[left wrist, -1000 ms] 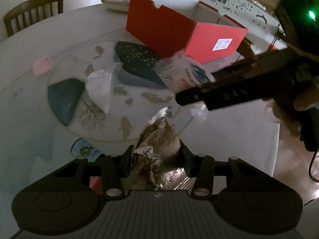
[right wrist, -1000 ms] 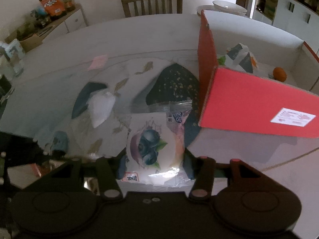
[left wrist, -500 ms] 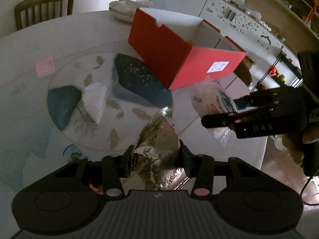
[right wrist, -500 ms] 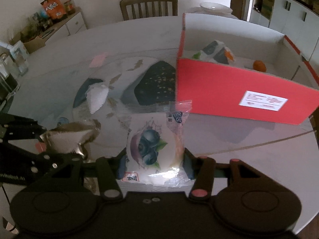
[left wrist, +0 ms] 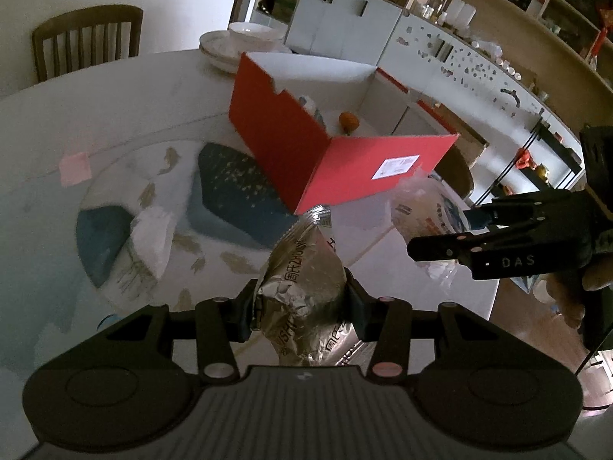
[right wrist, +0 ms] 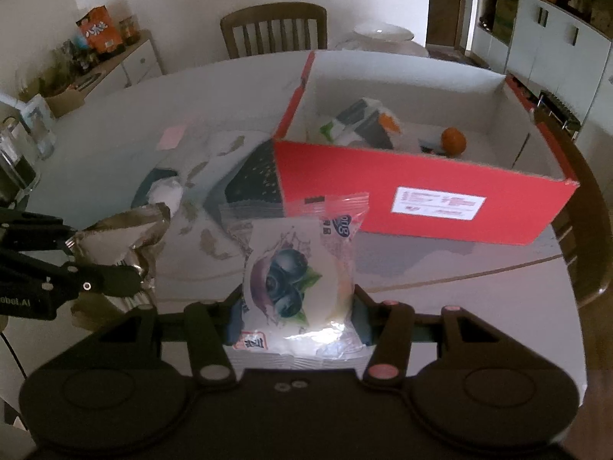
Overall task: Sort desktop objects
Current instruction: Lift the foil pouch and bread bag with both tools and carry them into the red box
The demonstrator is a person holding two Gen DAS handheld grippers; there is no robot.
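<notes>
Now we are holding a silver foil packet (left wrist: 302, 291) clamped in the left gripper (left wrist: 300, 303) and a blueberry snack bag (right wrist: 297, 287) in the right gripper (right wrist: 297, 318), both lifted clear toward the red box (right wrist: 421, 199) ahead for dropping in.

Right gripper (right wrist: 297, 318) clamps blueberry snack packet (right wrist: 295, 283) above table (right wrist: 440, 299); red box (right wrist: 421, 199) beyond, orange (right wrist: 453, 140) inside.

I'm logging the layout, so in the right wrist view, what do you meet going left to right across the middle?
left gripper → silver foil packet → blueberry snack packet → red cardboard box
</notes>
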